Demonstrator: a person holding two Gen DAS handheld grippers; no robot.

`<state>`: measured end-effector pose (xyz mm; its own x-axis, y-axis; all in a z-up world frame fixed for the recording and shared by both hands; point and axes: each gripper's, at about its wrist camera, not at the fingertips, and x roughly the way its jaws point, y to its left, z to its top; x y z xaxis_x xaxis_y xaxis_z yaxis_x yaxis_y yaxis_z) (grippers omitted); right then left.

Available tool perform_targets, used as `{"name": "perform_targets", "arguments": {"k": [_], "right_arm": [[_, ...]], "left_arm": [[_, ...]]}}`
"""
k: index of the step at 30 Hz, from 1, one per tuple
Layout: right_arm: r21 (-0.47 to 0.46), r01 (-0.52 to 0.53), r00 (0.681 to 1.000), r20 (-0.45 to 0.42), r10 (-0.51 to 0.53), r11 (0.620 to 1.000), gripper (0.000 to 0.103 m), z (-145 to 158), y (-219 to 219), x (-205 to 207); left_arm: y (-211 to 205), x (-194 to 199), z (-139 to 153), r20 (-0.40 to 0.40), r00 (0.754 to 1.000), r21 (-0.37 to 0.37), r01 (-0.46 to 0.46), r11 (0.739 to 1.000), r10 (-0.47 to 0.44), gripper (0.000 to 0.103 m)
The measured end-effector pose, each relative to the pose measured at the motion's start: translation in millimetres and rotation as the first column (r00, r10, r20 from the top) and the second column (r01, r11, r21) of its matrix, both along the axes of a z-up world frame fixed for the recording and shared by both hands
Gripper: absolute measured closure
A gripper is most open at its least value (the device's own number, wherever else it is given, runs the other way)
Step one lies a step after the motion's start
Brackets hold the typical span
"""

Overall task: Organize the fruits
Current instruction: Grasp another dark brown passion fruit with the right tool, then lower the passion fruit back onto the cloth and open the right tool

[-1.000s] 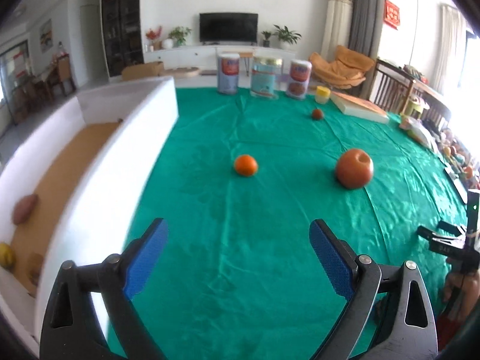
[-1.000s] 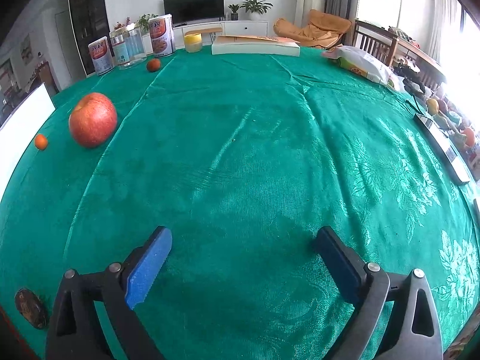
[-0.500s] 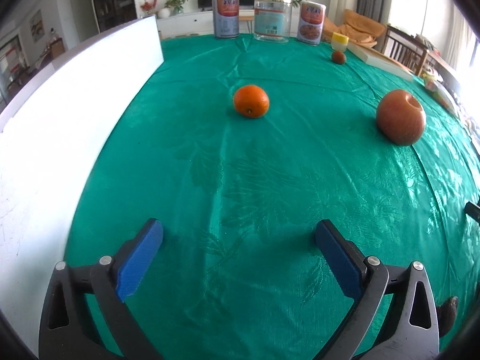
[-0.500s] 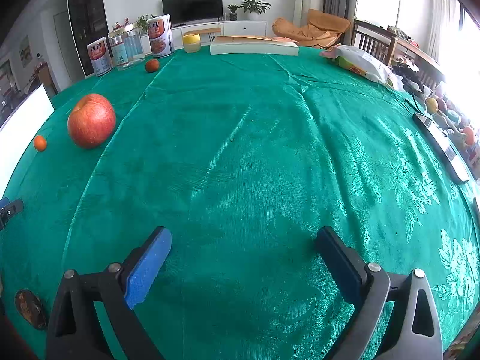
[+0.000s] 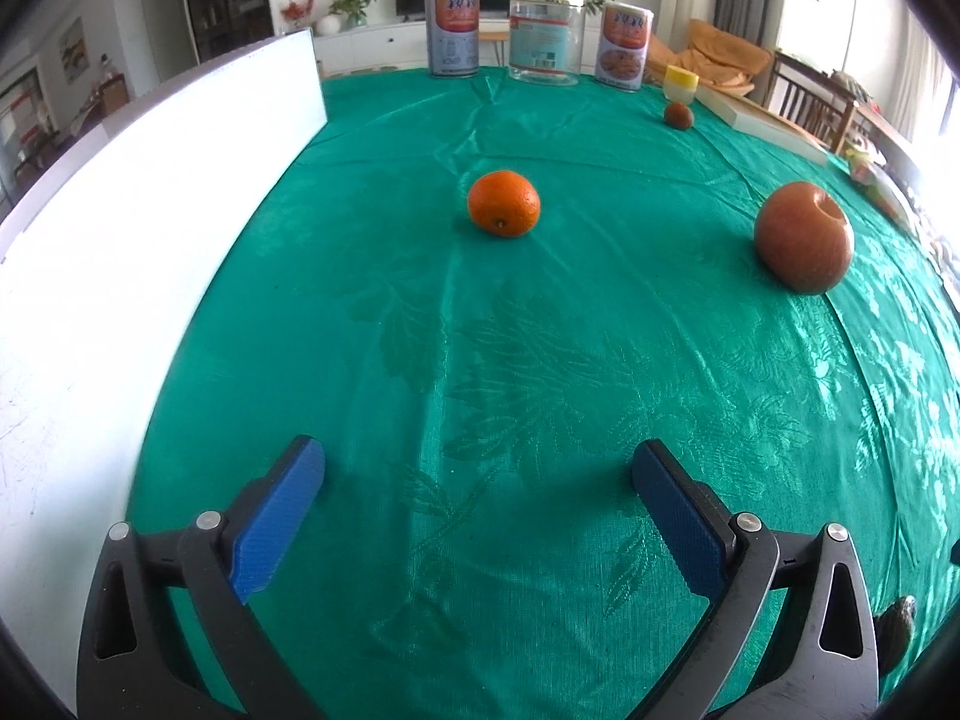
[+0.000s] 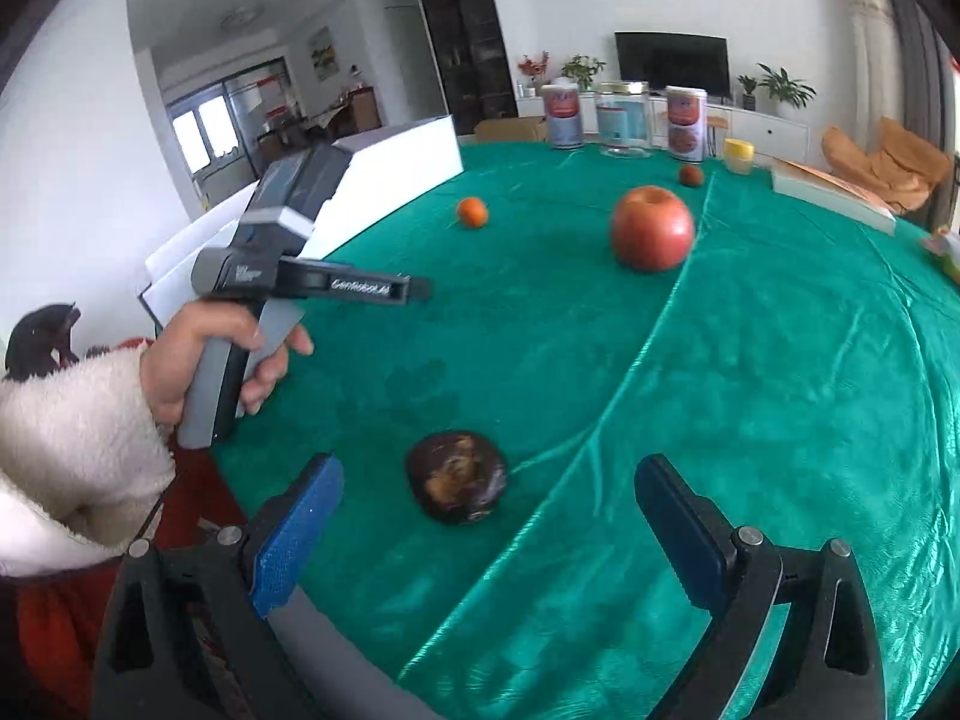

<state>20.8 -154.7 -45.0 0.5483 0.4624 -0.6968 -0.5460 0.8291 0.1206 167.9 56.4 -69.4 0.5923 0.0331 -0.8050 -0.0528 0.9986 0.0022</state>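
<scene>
An orange [image 5: 503, 203] lies on the green tablecloth ahead of my open, empty left gripper [image 5: 477, 480]; it also shows in the right wrist view [image 6: 472, 212]. A red apple [image 5: 803, 245] [image 6: 652, 228] lies to its right. A small dark red fruit [image 5: 678, 116] [image 6: 690, 174] lies far back. A dark brown fruit [image 6: 457, 483] lies just ahead of my open, empty right gripper [image 6: 489, 495], between its fingers but beyond the tips. The white box [image 5: 150, 192] [image 6: 396, 171] stands at the left; its inside is hidden.
Two tins [image 5: 452, 30] [image 5: 624, 43] and a clear jar [image 5: 545, 33] stand at the far table edge, with a yellow cup [image 5: 681, 84] and a flat box [image 5: 768, 123] to the right. The left handheld gripper and hand [image 6: 252, 300] show in the right wrist view.
My left gripper dropped low and moved toward the orange. My right gripper swung left, bringing the dark brown fruit and the left hand into view.
</scene>
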Motion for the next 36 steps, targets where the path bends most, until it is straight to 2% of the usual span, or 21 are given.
{"name": "perform_targets", "arguments": {"k": [2,5,7,8,9,11,14,18,23,26,27,28,31,36], "right_arm": [[-0.035,0.007,1.0,-0.018,-0.008,0.999,0.012,-11,10,5],[-0.051,-0.024,0.999,-0.044,0.021,0.998,0.028,-23,17,7],[-0.083,-0.032,0.999,-0.009,0.031,0.996,0.04,-25,19,3],[-0.087,-0.031,1.0,-0.003,0.03,0.996,0.045,-26,20,3],[-0.085,-0.018,1.0,-0.004,0.018,0.996,0.06,-25,18,5],[-0.047,0.019,1.0,-0.02,-0.02,0.999,0.06,-22,9,14],[-0.063,0.115,0.993,0.004,-0.115,0.991,0.06,-12,-12,34],[-0.085,0.28,0.96,0.01,-0.28,0.956,0.059,1,-56,88],[-0.144,0.34,0.939,-0.009,-0.344,0.929,0.059,-9,-82,135],[-0.15,0.346,0.935,-0.026,-0.354,0.926,0.057,-17,-85,139],[-0.15,0.353,0.933,-0.02,-0.36,0.924,0.046,-16,-85,138],[-0.155,0.364,0.928,-0.015,-0.371,0.918,0.03,-16,-85,137],[-0.183,0.367,0.922,-0.057,-0.382,0.912,0.008,-23,-85,138],[-0.193,0.376,0.917,-0.065,-0.394,0.906,0.001,-28,-84,142]], "left_arm": [[0,0,0,0.0,1.0,0.0,0.0,1.0,0.0,0.001],[0,0,0,0.0,1.0,0.0,0.0,1.0,0.0,0.001],[0,0,0,0.0,1.0,0.0,0.0,1.0,0.0,0.001],[0,0,0,0.0,1.0,0.0,0.0,1.0,0.0,0.001],[0,0,0,0.0,1.0,0.0,0.0,1.0,0.0,0.001],[0,0,0,0.0,1.0,0.0,0.0,1.0,0.0,0.001],[0,0,0,0.0,1.0,0.0,0.0,1.0,0.0,0.001],[0,0,0,0.0,1.0,0.0,0.0,1.0,0.0,0.001],[1,0,0,0.0,1.0,0.0,0.0,1.0,0.0,0.001],[0,0,0,0.0,1.0,0.0,0.001,1.0,-0.001,0.001],[1,0,0,0.0,1.0,0.0,0.0,1.0,0.0,0.001],[1,0,0,-0.001,1.0,0.0,0.001,1.0,-0.001,0.001],[0,1,0,-0.001,1.0,0.0,0.001,1.0,-0.001,0.001],[0,1,-1,0.0,1.0,0.0,0.001,1.0,-0.001,0.001]]}}
